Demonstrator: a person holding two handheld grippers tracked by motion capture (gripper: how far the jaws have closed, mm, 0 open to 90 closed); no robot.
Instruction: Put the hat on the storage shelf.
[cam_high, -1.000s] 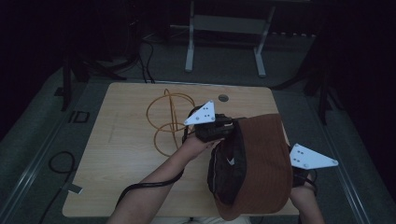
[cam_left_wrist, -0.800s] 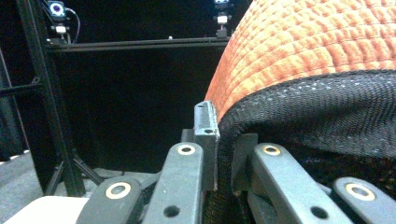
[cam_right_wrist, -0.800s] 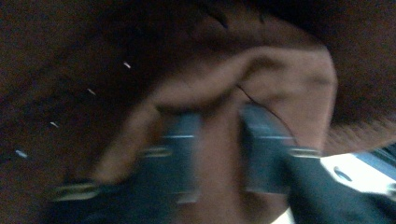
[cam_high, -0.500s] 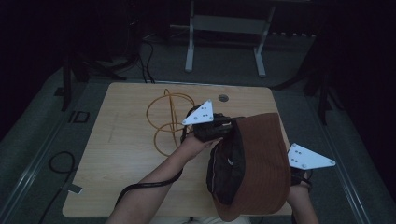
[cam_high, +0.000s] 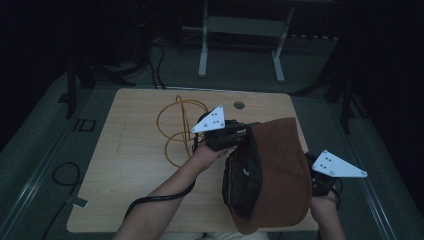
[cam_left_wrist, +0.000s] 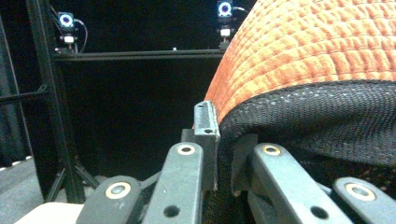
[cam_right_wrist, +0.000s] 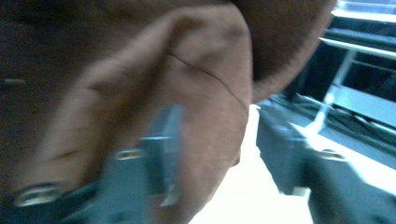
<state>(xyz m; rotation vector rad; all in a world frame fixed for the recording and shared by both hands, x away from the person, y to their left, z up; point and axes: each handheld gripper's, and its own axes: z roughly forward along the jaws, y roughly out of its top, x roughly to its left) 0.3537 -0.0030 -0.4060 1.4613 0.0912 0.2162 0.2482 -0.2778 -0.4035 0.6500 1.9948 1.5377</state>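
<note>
A brown quilted garment with a black mesh lining is shown held above the right half of the wooden table, its lower end hanging past the table's near edge. The left gripper is seen at the garment's upper left corner; in the left gripper view its jaws are closed tight on the black lining edge, with the orange-brown fabric bulging above and to the right. The right gripper is placed at the garment's right side, just beyond the table's right edge. In the right gripper view the picture is blurred: the jaws are set apart, brown cloth is draped over and around the left jaw, and whether the cloth is pinched cannot be told.

An orange cable is coiled on the table left of the left gripper, close to it. The table's left half is bare wood. A round grommet is set near the far edge. The right hand is partly covered by the garment and cut off at the bottom of the high view.
</note>
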